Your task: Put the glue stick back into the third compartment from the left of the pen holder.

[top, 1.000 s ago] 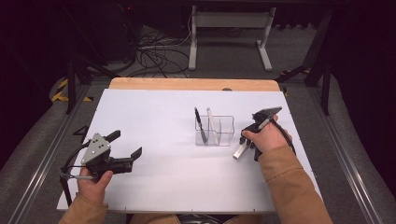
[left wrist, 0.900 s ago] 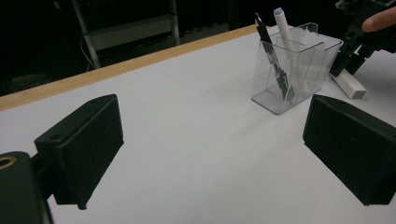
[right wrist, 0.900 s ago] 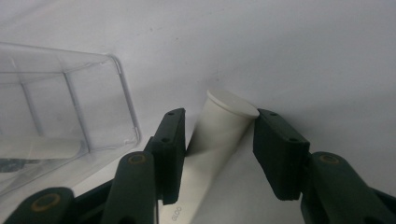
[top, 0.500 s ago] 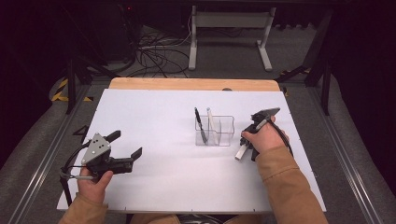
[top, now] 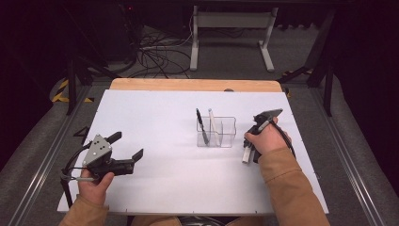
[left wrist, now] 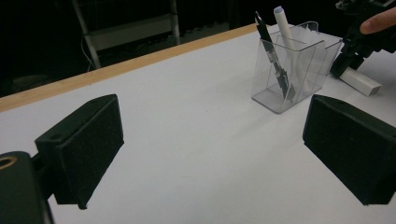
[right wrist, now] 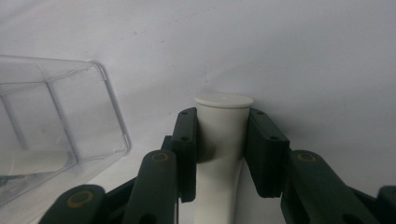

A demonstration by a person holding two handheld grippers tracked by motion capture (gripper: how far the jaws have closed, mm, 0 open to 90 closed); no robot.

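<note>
1. The right gripper [top: 251, 149] has just been closing, and its jaws are now pressing on both sides of a white marker [right wrist: 223, 140].
2. The marker is lying on the white surface [top: 155, 117], just beside the clear organizer [top: 221, 133], which is holding a black pen [top: 202, 126] and another white marker [top: 212, 121].
3. The left gripper [top: 128, 147] is resting wide, with nothing between its jaws, well apart from the organizer.

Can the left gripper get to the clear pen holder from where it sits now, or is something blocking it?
Probably yes. Bare white table lies between the open left gripper and the clear pen holder. The right gripper, clamped on a white marker, sits on the holder's far side, out of the way.
</note>
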